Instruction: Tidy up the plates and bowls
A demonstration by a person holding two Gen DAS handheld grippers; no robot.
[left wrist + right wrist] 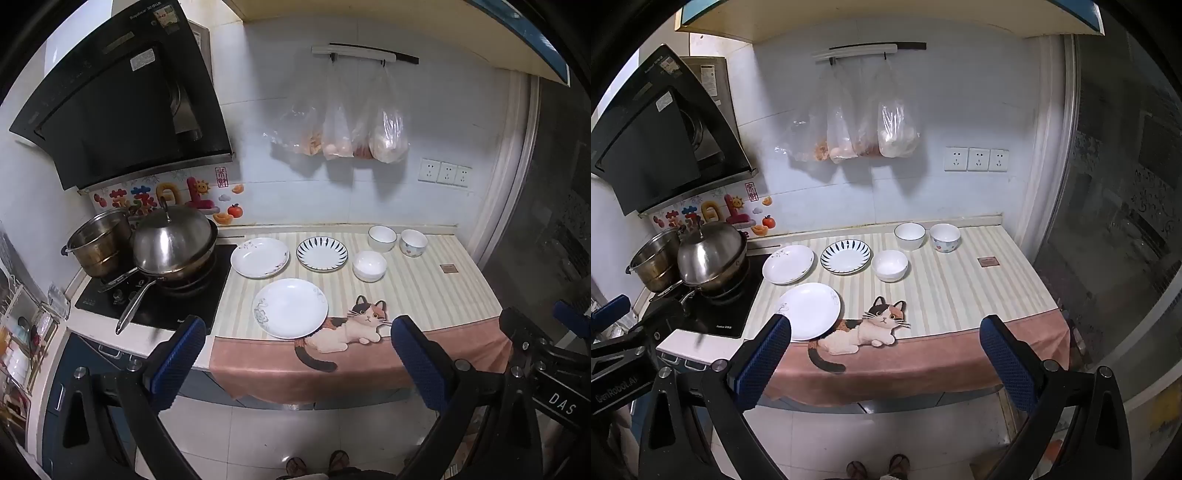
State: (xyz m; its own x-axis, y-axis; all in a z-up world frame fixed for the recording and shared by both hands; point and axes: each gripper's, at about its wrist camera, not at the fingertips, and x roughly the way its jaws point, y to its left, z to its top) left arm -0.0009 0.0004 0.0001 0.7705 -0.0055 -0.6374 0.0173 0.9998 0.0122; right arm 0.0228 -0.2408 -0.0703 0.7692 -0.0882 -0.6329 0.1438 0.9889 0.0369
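Left wrist view, three white plates [290,308], three bowls [369,266], both hand-held grippers [297,334] wide

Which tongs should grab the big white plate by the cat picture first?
Probably the left tongs. Both are open and back from the counter, but the white plate sits between the left fingers, whereas it lies off to the left of the right tongs.

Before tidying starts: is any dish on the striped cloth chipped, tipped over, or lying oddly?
Nothing stands out. The three white plates, including the blue-striped plate, lie flat, and the three white bowls stand upright and apart. No chips or spills are visible.
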